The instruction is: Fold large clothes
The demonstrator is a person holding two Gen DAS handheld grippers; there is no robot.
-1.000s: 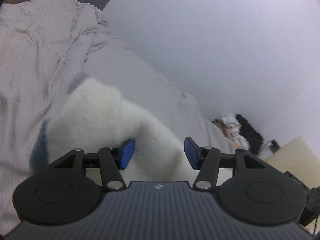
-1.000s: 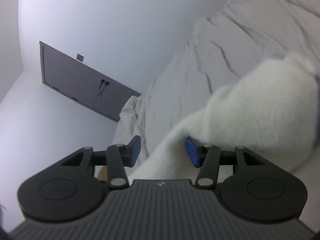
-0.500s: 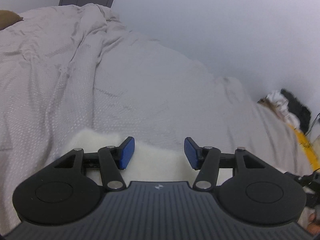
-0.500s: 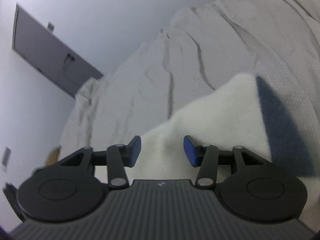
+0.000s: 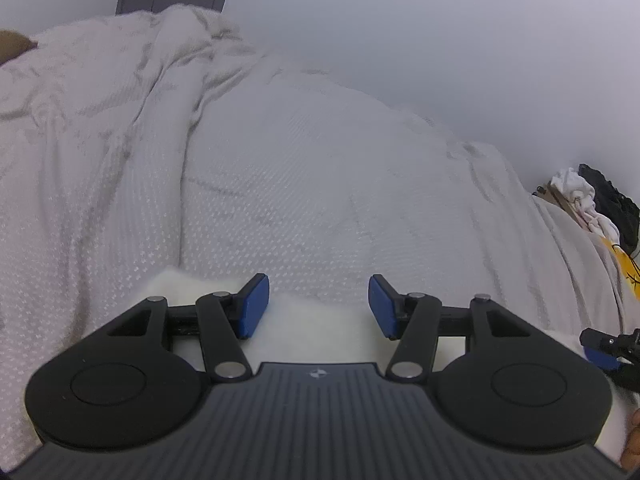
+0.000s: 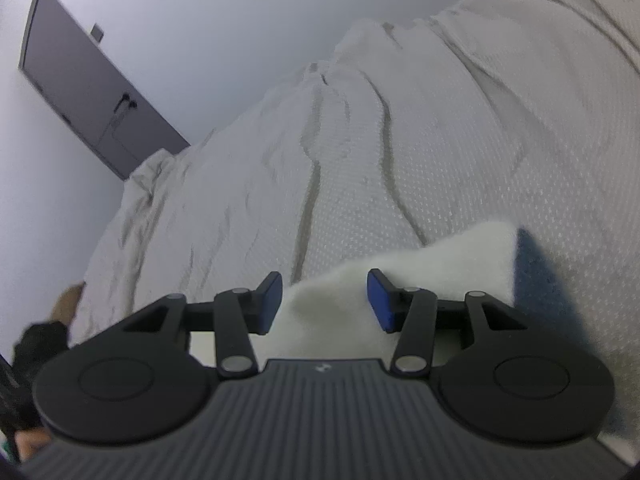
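A thick white fleece garment [image 5: 316, 336] lies low on the pale quilted bed cover [image 5: 320, 184], its far edge just past the fingertips. My left gripper [image 5: 318, 306] is shut on a bunch of that fleece, which fills the lower part of the gap between its blue pads [image 5: 252, 306]. In the right wrist view the same white fleece garment [image 6: 440, 256] bulges between the pads of my right gripper [image 6: 324, 302], which is shut on it. A dark blue-grey panel [image 6: 536, 276] runs along the garment's right side. The right gripper's blue tip [image 5: 600, 354] shows at the left view's edge.
The rumpled bed cover [image 6: 400, 140] stretches ahead to a white wall. A grey door [image 6: 88, 92] stands beyond the bed. Clothes in white, black and yellow [image 5: 592, 208] are heaped at the bed's far right. A brown object [image 5: 14, 44] lies at the far left.
Both grippers came down and levelled out. The fleece that hung bunched in front of them now lies flat and low on the bed cover, still between the pads.
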